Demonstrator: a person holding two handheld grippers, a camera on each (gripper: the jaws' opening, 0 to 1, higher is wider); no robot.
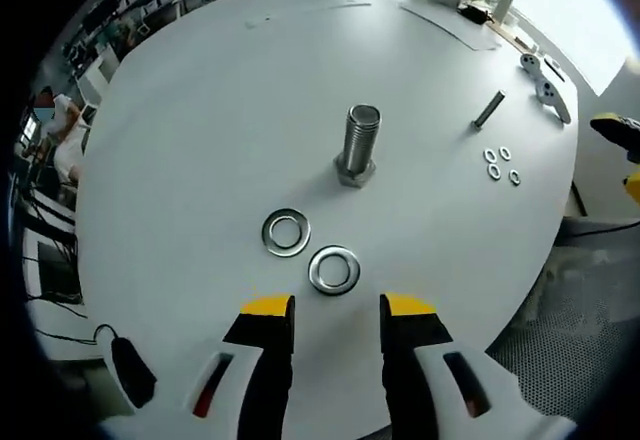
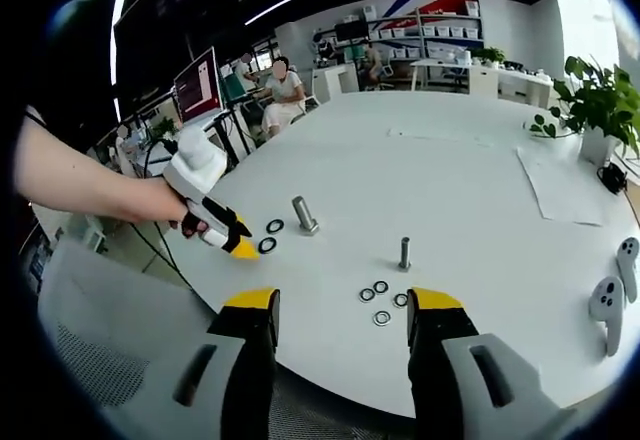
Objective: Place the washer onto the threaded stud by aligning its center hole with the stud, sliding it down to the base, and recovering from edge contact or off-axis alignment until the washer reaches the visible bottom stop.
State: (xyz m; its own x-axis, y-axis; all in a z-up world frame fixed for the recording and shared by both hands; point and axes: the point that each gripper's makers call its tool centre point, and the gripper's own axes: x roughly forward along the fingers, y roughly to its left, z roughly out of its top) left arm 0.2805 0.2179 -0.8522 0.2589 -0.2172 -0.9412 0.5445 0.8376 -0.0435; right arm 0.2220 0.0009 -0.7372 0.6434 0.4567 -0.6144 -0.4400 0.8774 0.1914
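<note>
Where stud (image 1: 359, 146) stands — two washers (image 1: 286, 232).

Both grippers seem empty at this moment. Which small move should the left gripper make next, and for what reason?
Probably ease the left gripper forward and down over the nearer washer, then close on its edge. Its jaws stand open and empty, and that washer lies flat on the table just ahead of them, while the threaded stud stands bare beyond it.
</note>
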